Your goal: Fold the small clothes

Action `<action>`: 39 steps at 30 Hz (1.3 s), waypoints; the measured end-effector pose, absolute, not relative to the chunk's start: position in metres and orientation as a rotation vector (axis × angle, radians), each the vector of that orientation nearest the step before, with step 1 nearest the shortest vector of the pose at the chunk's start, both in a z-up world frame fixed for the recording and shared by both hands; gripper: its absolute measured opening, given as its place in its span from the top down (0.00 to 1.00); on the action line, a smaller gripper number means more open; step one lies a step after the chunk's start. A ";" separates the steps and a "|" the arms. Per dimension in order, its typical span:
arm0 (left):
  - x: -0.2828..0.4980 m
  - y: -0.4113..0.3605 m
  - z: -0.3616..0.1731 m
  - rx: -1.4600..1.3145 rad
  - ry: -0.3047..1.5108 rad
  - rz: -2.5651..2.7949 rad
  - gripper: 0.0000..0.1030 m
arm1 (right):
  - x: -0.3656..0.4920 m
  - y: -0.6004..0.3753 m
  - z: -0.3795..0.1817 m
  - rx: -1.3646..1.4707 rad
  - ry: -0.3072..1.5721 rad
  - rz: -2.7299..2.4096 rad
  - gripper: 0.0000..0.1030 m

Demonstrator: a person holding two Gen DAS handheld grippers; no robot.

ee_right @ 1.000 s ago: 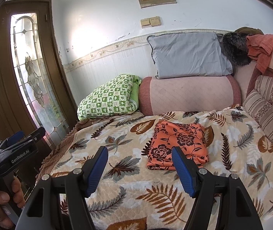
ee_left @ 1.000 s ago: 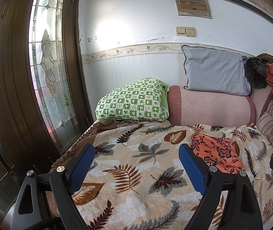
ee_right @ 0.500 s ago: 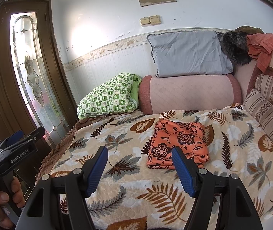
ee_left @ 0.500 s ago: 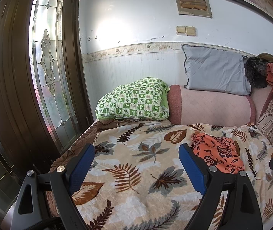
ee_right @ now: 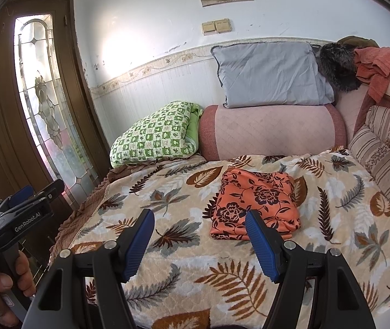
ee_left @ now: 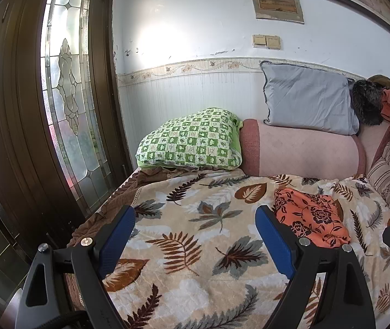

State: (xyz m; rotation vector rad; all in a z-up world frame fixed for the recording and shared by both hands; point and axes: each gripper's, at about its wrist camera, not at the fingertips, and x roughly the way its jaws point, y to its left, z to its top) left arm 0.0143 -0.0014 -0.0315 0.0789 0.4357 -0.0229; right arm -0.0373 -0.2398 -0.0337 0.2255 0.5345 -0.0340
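Almost nothing has moved since the earlier frames: the folded orange floral cloth (ee_right: 256, 205) lies in the same place on the bed, and both grippers hang above the near edge as before. The cloth is folded into a neat rectangle and rests flat on the leaf-patterned blanket (ee_right: 167, 203), toward the right half of the bed, in front of the pink bolster (ee_right: 271, 131). The right gripper (ee_right: 199, 242) is near the cloth but apart from it; its blue fingers (ee_right: 260, 242) are spread wide and hold nothing, and in this view the right finger covers the near corner of the cloth. The left gripper (ee_left: 195, 242) is further to the left, over the bare blanket, also with its fingers (ee_left: 116, 237) wide apart and empty. In the right wrist view the body of the left gripper is seen at the left edge, held by the person's left hand (ee_right: 1, 288). Behind the bolster a grey pillow (ee_right: 271, 75) leans on the wall, and a green checked pillow (ee_right: 153, 134) lies beside the bolster on the left. A wooden door with patterned glass (ee_left: 68, 90) stands at the left of the bed.
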 end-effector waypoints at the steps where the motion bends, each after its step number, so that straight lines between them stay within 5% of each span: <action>1: 0.015 -0.003 -0.031 0.079 0.437 -0.022 0.13 | -0.037 -0.240 -0.034 0.225 0.535 -0.034 0.30; 39: 0.045 -0.025 -0.058 0.080 0.523 -0.049 0.13 | -0.028 -0.303 -0.051 0.286 0.594 -0.137 0.30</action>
